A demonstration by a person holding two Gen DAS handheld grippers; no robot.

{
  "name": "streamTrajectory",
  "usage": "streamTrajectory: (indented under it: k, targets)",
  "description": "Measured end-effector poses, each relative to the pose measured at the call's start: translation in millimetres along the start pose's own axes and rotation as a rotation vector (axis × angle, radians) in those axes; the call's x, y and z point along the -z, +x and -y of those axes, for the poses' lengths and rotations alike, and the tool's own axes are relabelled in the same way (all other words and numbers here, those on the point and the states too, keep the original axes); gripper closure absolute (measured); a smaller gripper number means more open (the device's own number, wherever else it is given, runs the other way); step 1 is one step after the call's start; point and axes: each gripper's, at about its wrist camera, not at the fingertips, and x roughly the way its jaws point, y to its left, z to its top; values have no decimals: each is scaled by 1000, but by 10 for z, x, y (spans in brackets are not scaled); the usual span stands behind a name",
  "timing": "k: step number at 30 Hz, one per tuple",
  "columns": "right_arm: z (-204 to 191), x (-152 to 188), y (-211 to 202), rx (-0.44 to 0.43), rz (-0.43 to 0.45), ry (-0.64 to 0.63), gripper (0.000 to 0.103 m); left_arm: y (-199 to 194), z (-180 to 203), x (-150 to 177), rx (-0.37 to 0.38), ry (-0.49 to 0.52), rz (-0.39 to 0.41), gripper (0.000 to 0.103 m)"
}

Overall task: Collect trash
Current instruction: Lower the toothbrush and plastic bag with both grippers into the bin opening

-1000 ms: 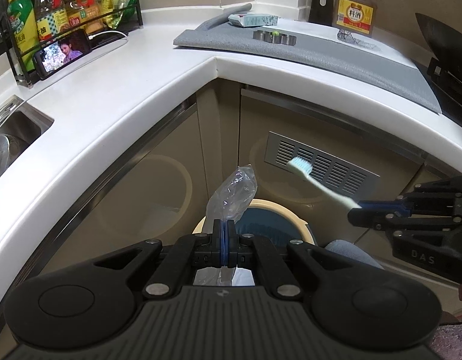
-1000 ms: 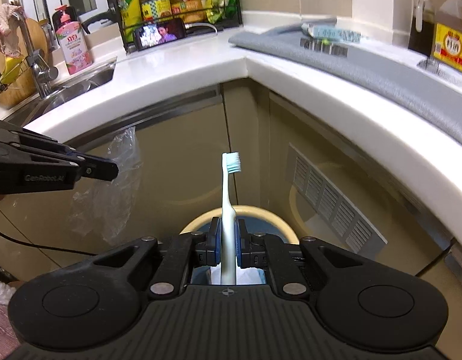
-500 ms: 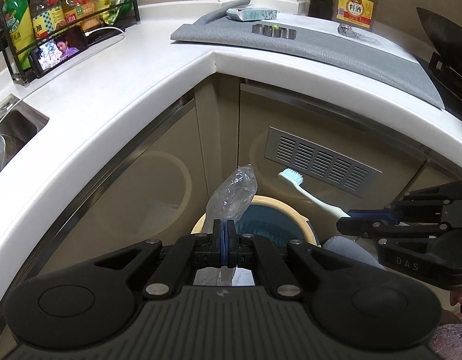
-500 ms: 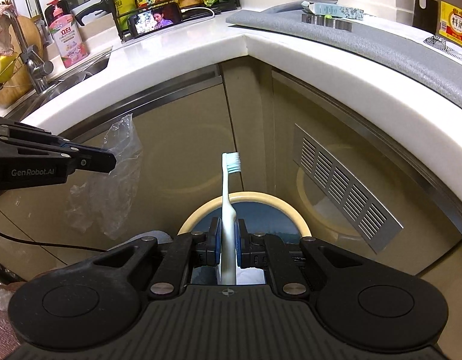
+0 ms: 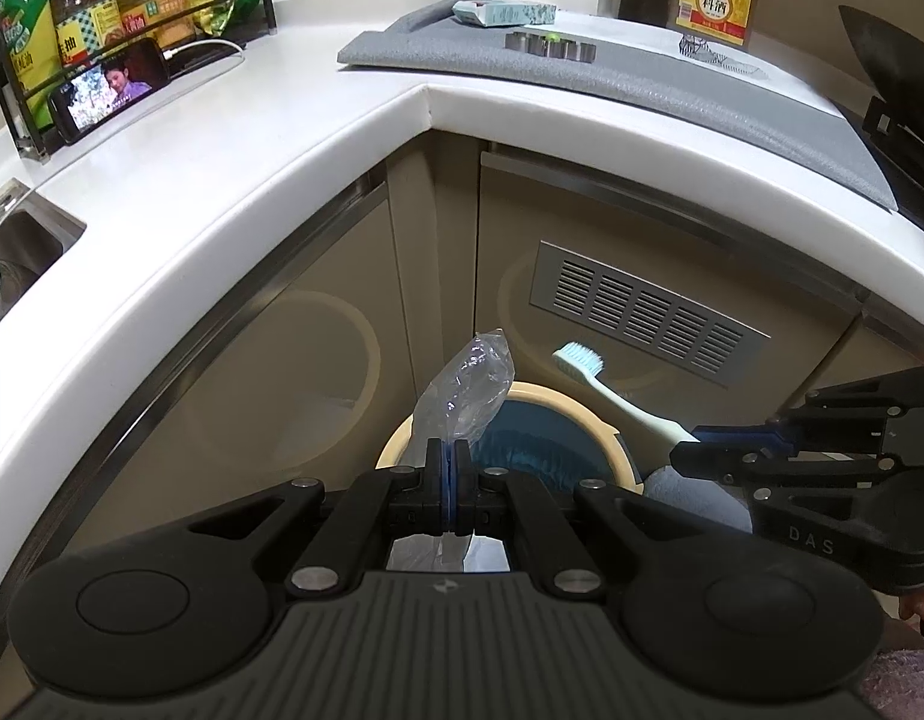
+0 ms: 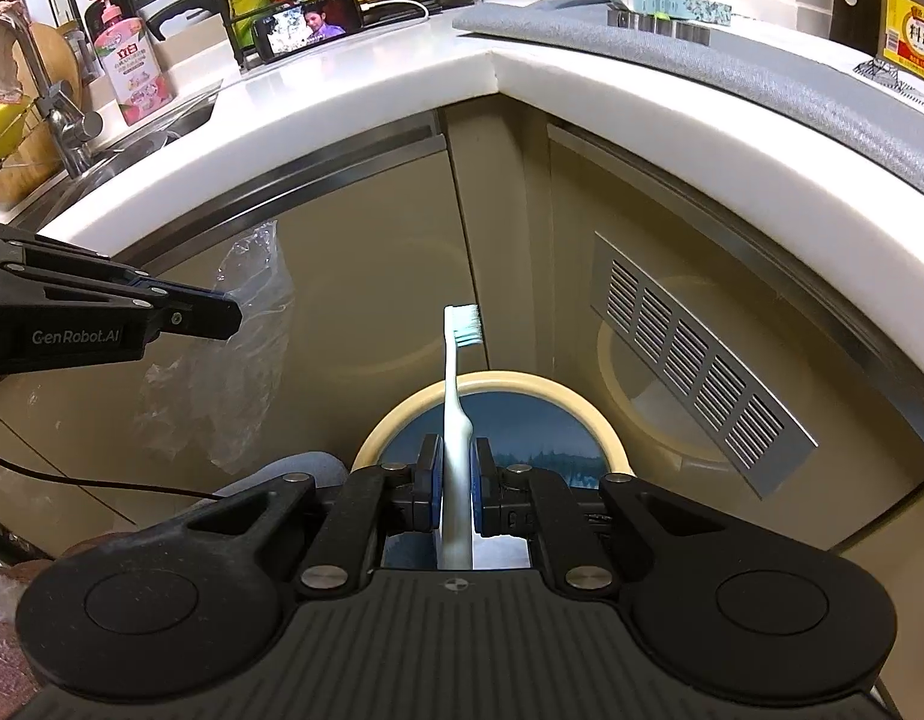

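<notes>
Down at the bottom middle of both frames, sitting right under the claws: the round trash bin [image 6: 492,414], cream rim, blue liner, tucked into the cabinet corner below the white countertop [image 5: 234,138]. Really the whole thing here, since both pieces of trash are hanging almost straight over that opening, so probably just needing a let-go.

Left gripper [image 5: 447,480] pinching tight on the clear plastic bag [image 5: 465,390], bag poking up over the near left part of the rim. Right gripper [image 6: 456,480] clamping the toothbrush [image 6: 456,396] low on the handle, long axis running up the frame, bristles at the far end past the back rim. Looking like the right one is more squarely over the hole, handle crossing the rim dead centre.

Getting different stuff per view: right wrist frame showing the bag from the side, at middle left, drooping well below the left claw, hidden from the left camera. Left wrist frame showing the toothbrush slanting in from the right with its head above the bin's far edge.
</notes>
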Motion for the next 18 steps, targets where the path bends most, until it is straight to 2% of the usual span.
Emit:
streamTrajectory:
  k: [18]
  targets:
    - [21,-12,231,17,-73,24,93,323,-7,-37,50,-28,-87,103]
